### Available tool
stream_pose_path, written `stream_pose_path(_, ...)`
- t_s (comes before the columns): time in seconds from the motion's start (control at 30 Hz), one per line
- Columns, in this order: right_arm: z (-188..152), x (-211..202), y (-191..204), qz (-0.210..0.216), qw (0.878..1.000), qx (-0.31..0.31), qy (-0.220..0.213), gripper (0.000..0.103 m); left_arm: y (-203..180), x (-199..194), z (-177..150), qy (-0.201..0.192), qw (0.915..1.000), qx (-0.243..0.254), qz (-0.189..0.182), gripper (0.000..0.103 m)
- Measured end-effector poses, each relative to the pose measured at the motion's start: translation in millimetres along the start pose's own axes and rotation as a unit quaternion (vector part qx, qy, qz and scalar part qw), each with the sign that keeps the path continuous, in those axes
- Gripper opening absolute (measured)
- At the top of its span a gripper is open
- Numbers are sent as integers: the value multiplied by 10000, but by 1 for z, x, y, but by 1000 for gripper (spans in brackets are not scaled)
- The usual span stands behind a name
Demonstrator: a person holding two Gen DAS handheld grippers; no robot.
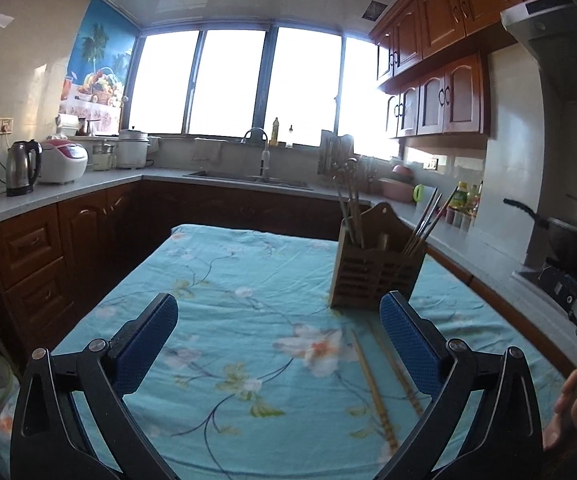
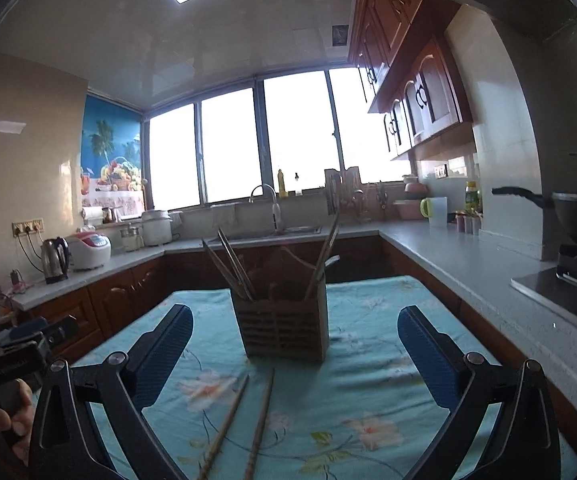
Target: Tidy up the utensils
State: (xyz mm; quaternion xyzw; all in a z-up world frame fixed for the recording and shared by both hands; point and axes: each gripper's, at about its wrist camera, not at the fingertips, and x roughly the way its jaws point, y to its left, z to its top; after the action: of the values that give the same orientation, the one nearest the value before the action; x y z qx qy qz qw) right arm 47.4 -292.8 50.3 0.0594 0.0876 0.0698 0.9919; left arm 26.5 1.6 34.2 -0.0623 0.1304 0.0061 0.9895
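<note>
A wooden slatted utensil holder [image 1: 372, 276] [image 2: 284, 330] stands on the table with several chopsticks and utensils standing up in it. Two bamboo chopsticks [image 1: 372, 388] [image 2: 244, 428] lie loose on the cloth in front of it. My left gripper [image 1: 278, 340] is open and empty, above the cloth, with the chopsticks near its right finger. My right gripper [image 2: 294, 354] is open and empty, facing the holder, with the chopsticks lying between its fingers.
The table has a light blue floral cloth [image 1: 224, 280] [image 2: 372, 392]. Brown cabinets and a grey counter run around it, with a kettle [image 1: 22, 168], rice cooker [image 1: 62, 160], sink [image 1: 248, 176] and a black wok [image 1: 568, 240] on the stove at right.
</note>
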Motion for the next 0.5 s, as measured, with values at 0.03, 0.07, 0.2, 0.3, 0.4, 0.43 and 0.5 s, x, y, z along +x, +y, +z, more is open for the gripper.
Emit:
stream_pose_path(0.03,-7,1,0,-8,10000,-4,48,103,0,-1,-6,33,10000,21,36,103)
stream_pose_path(0.07,-14,3,-1,-30,9999,-5,114,103,0,-1,-10,75,10000,34,43,103)
stream_pose_path(0.2,-30,2,-1,-45,9995,-34,310,103,-3,1,-27,199,9996,145,97,103)
stream_pose_path(0.3,-38,1,0,-85,9991,-46,410,103,-5,3,-36,300,9993,189,109,103)
stream_pose_path(0.4,-43,-3,-1,-99,9989,-41,451,103,-9,2,-41,311,9990,275,149,103)
stream_pose_path(0.43,-44,-5,-1,-94,9989,-55,458,103,-10,2,-43,313,9989,307,173,103)
stream_pose_path(0.5,-45,-7,-2,-120,9989,-71,456,103,-11,2,-45,325,9987,322,202,103)
